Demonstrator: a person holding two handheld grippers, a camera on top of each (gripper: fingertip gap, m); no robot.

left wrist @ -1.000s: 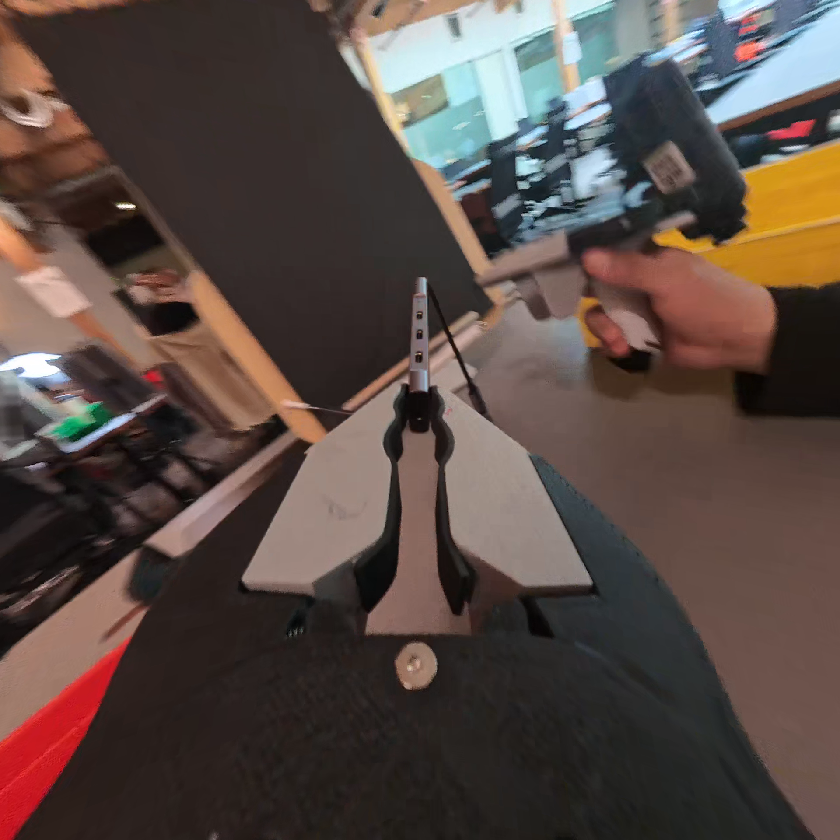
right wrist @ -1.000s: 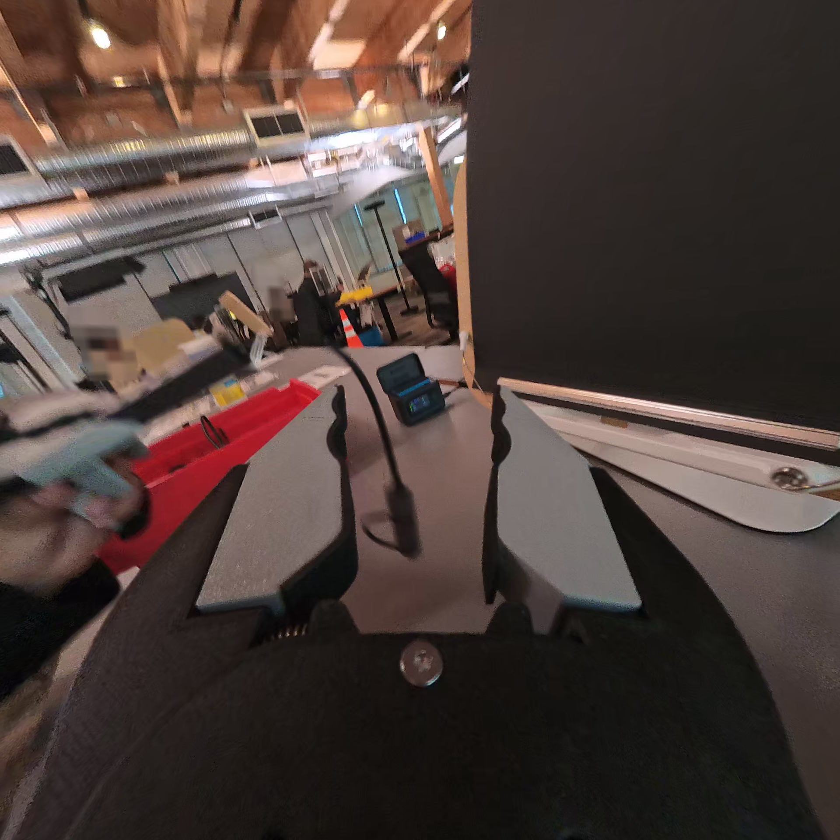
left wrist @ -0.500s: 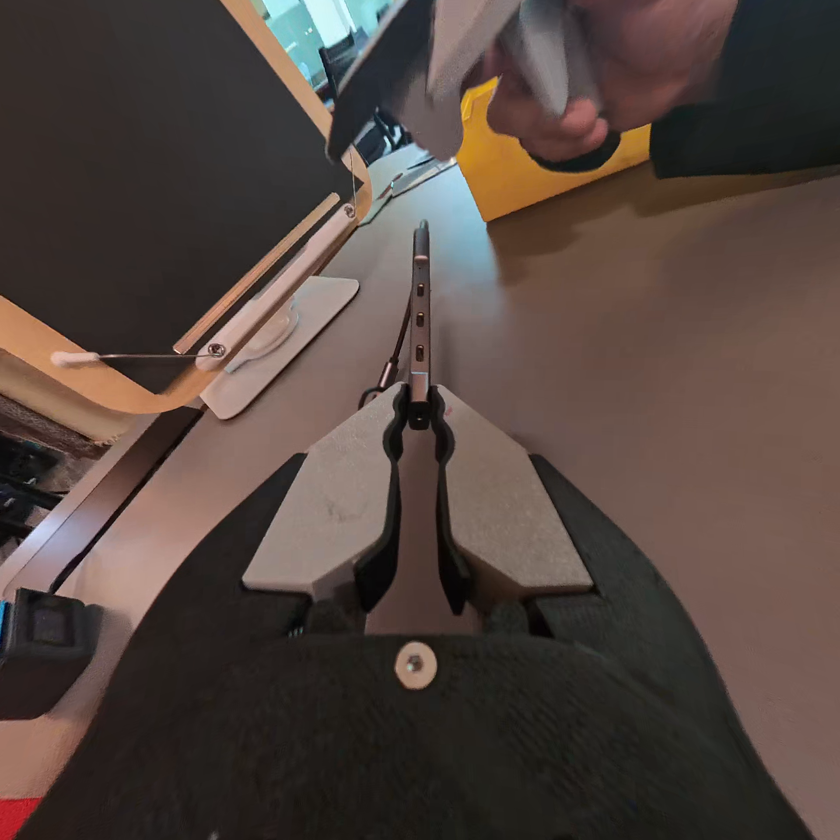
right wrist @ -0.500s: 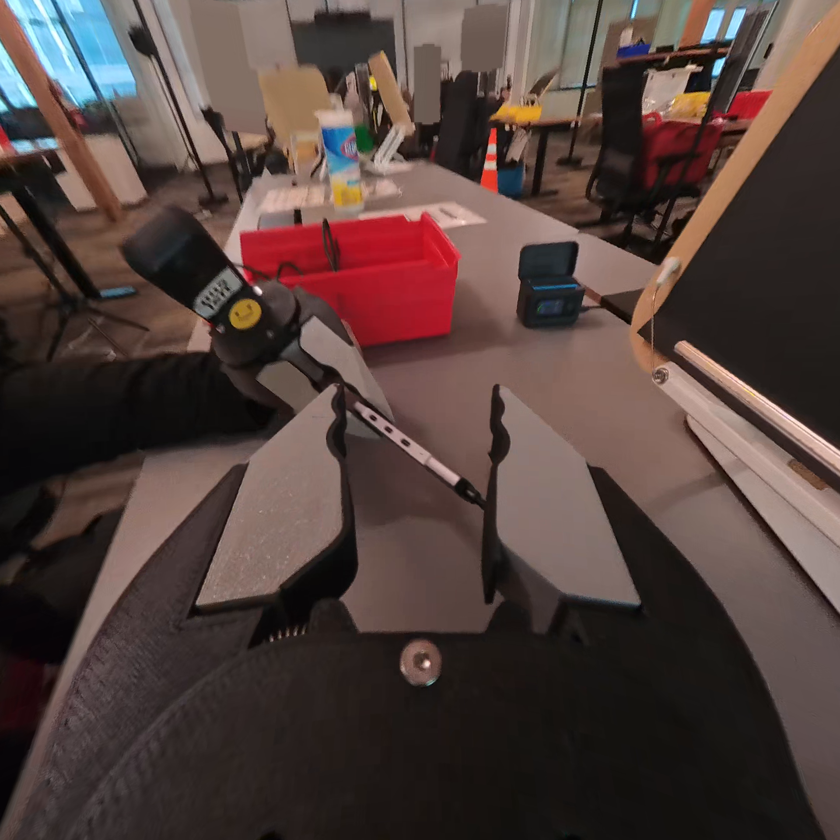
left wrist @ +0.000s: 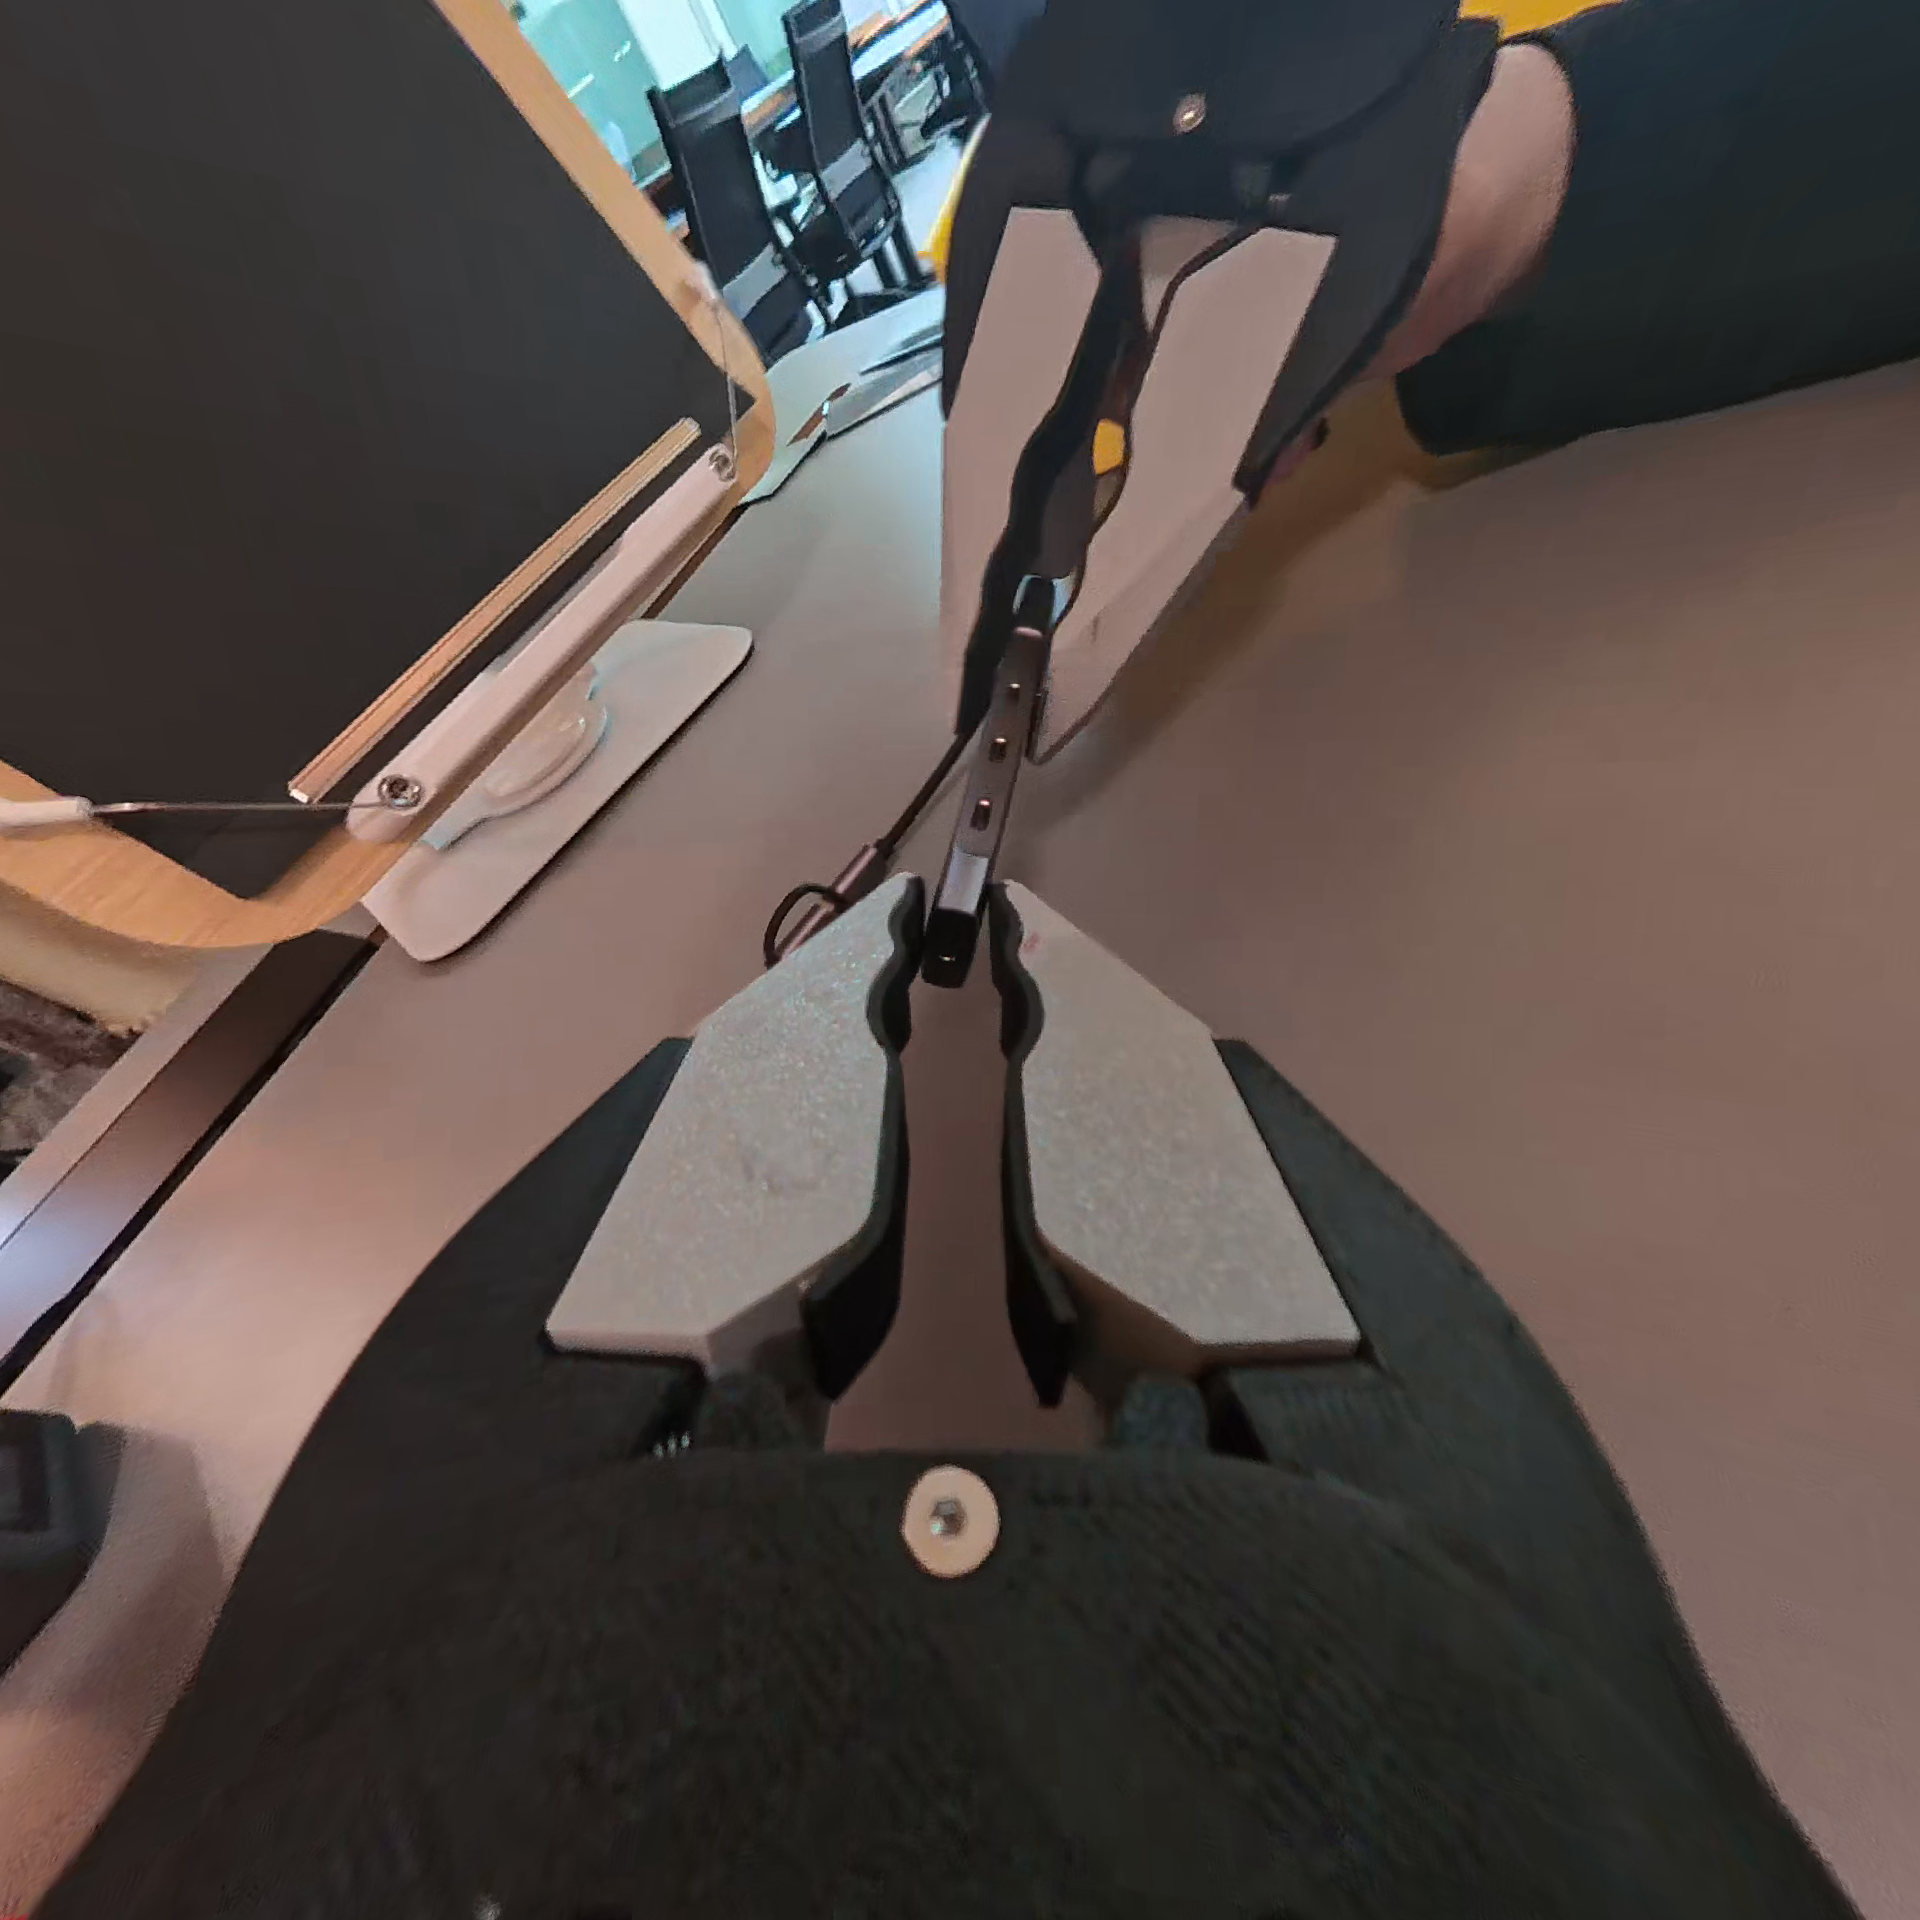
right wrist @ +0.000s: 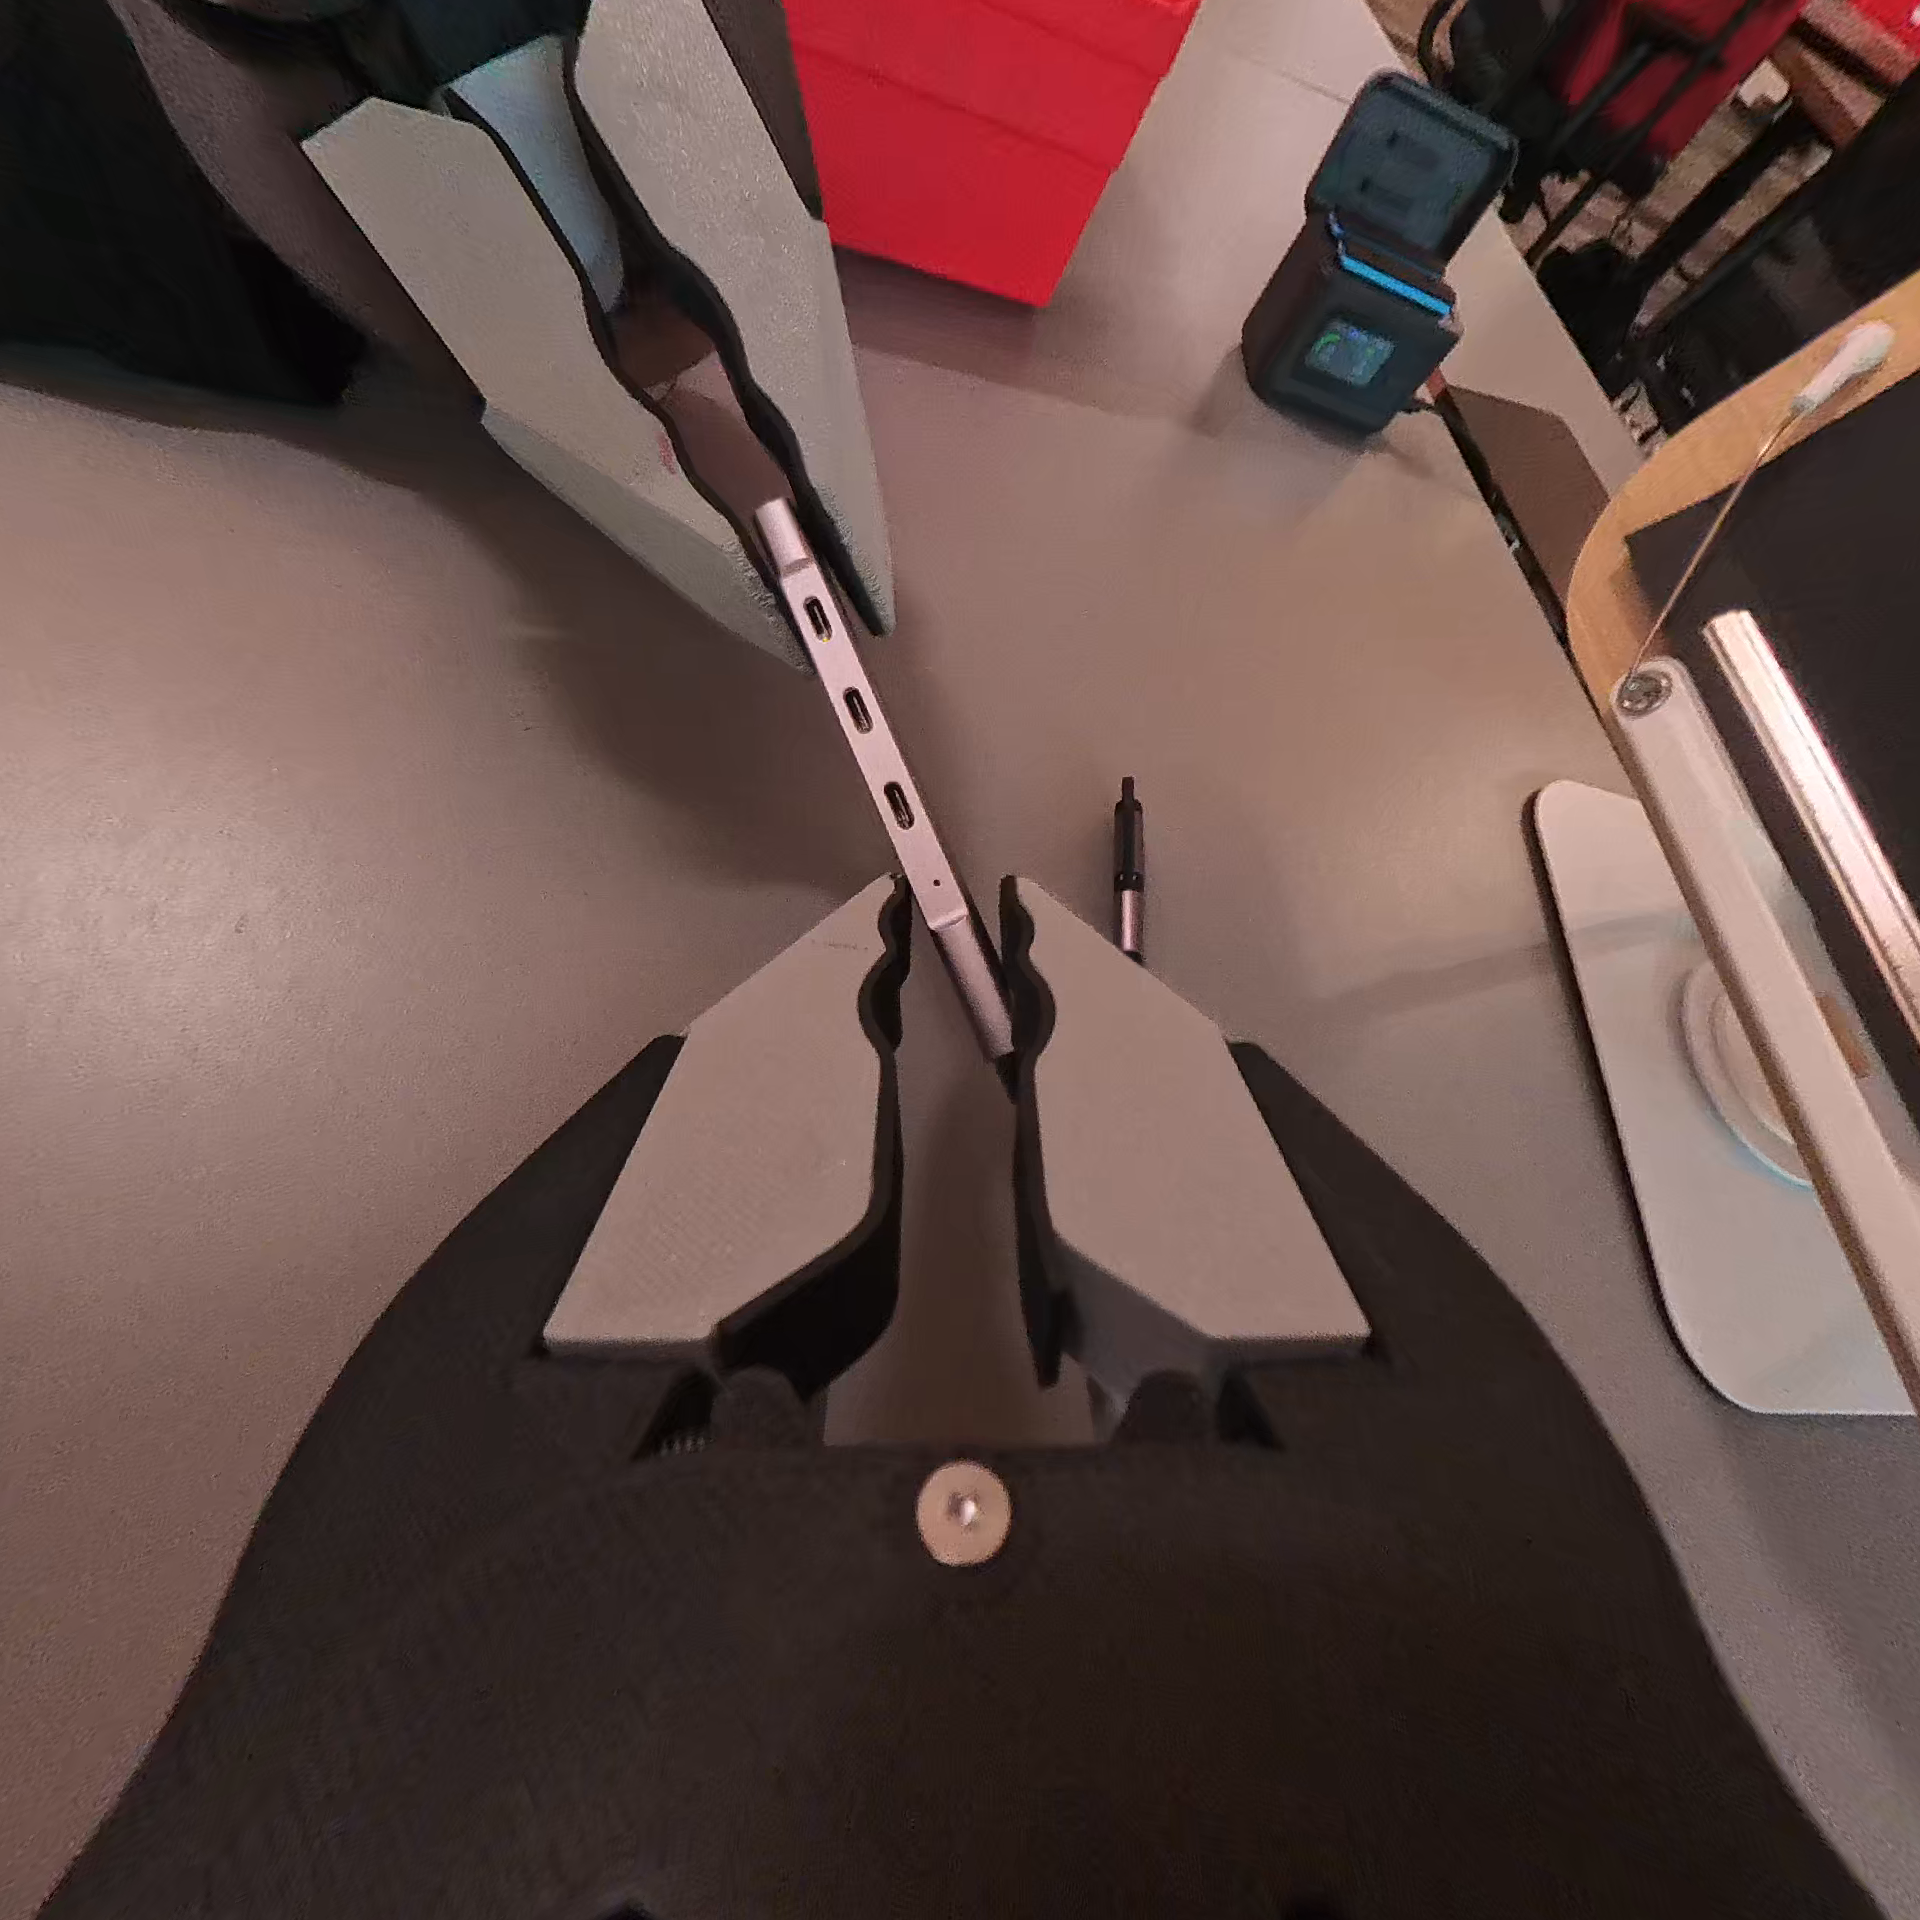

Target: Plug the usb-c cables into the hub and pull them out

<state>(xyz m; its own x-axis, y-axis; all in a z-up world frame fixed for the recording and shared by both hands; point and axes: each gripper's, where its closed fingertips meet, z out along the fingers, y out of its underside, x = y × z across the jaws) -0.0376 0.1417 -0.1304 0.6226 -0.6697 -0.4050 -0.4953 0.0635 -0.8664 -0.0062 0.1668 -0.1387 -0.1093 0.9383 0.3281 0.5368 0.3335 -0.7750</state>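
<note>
Jaws of the left gripper [left wrist: 951, 914] were closed on the near, dark end of the hub [left wrist: 992, 769], a slim grey metal bar turned on edge so that its row of three small ports faced up. All three ports looked empty. Just left of that grip, a thin dark cable [left wrist: 914, 810] ran down to the worktop [left wrist: 1507, 935] and ended in a small loop beside the finger.

At the hub's other end, the right gripper [right wrist: 951, 914] had its jaws narrowed around the bar, which crossed the gap at a slant. It seemed to touch both pads, but whether it was truly clamped could not be told. A short dark plug [right wrist: 1127, 862] lay on the worktop just right of that gripper, apart from the hub.

The hub looked light and stiff, with smooth metal faces that would probably slip or twist under a loose pinch. It seemed best held by its flat sides near one end, clear of the ports. The cable looked soft and would likely flop, so the rigid plug shell seemed the place to take it, lined up straight with a port.

Farther off stood a pale stand base [right wrist: 1662, 1091], a dark case [right wrist: 1361, 260] and a red bin [right wrist: 987, 135].
</note>
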